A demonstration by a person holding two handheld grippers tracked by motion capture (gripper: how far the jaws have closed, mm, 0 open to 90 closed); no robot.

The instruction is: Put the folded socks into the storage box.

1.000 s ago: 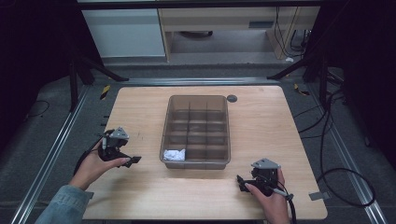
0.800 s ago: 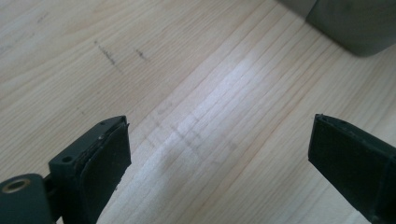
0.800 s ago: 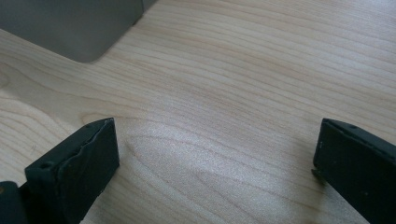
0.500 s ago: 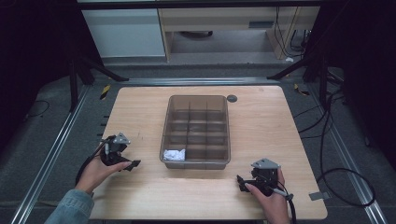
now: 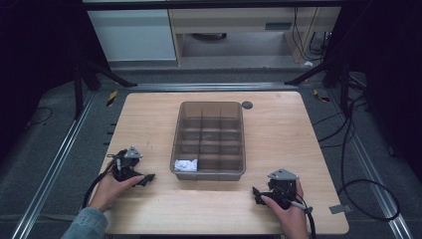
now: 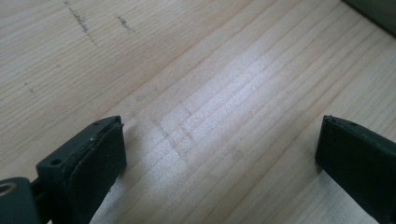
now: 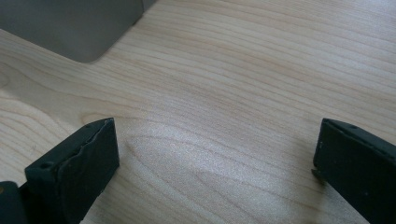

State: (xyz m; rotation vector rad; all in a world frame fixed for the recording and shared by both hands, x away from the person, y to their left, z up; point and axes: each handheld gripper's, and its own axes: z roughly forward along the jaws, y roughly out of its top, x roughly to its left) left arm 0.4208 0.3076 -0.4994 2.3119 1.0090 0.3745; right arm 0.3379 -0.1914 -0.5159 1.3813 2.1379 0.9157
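A smoky, see-through compartment tray [image 5: 209, 141] lies flat at the middle of the wooden surface [image 5: 278, 134], long side running away from the person. A crumpled white piece [image 5: 185, 165] rests in its near-left compartment.

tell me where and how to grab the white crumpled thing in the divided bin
Judging by the high view, take the white crumpled thing across its bunched middle, coming straight down from above: it lies in the near-left compartment of the divided bin, whose walls and dividers block a sideways approach. The left gripper is nearer and stands open.
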